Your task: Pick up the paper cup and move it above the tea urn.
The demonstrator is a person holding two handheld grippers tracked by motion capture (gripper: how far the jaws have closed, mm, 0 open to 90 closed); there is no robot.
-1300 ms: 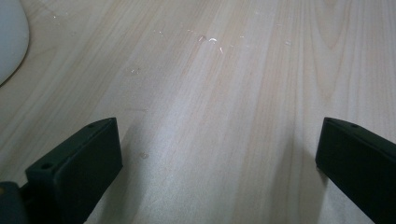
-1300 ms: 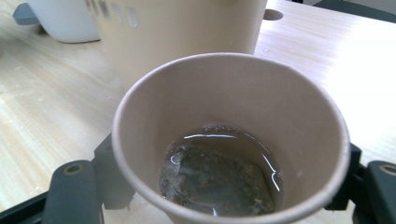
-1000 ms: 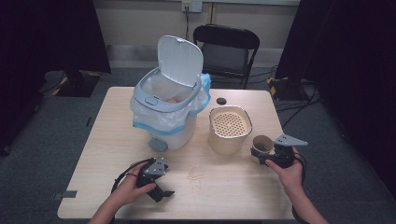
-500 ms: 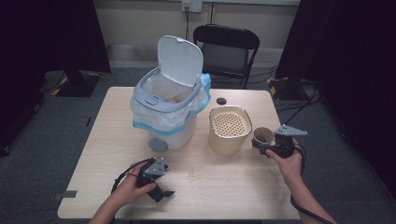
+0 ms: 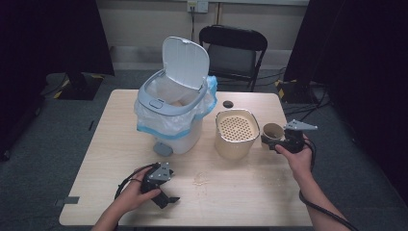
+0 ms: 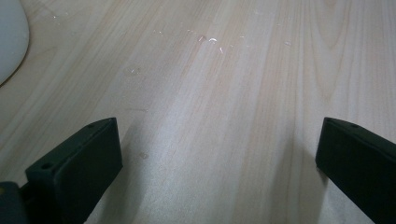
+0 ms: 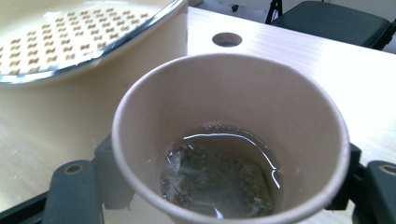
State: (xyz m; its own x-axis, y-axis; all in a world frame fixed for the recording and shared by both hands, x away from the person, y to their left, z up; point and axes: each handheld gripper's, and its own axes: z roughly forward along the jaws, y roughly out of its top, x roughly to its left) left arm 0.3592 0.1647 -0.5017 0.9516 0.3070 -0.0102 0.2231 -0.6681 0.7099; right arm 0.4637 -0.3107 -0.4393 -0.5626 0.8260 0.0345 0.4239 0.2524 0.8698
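Brown paper cup sits clamped between the right gripper jaws, 1 jaw on each side of its wall in the right gripper view. Cup tilts toward the camera; inside, a shallow pool of clear liquid with a soggy tea bag at the bottom. In the high view the cup is at 3 o'clock on the table, just beside the cream strainer bin, which has a perforated insert on top. Whether cup and bin touch, cannot tell.

Left gripper rests at 7 o'clock near the table's front edge, held in the person's left hand. Its jaws are spread wide with nothing between them; the left gripper view shows bare light wood table and a few small wet specks ahead of them.

White pedal bin stands at 11 o'clock, lid up, clear liner with blue edge folded over the rim. Small round black cap lies at 1 o'clock, behind the strainer bin. Black folding chair at 12 o'clock beyond the table.
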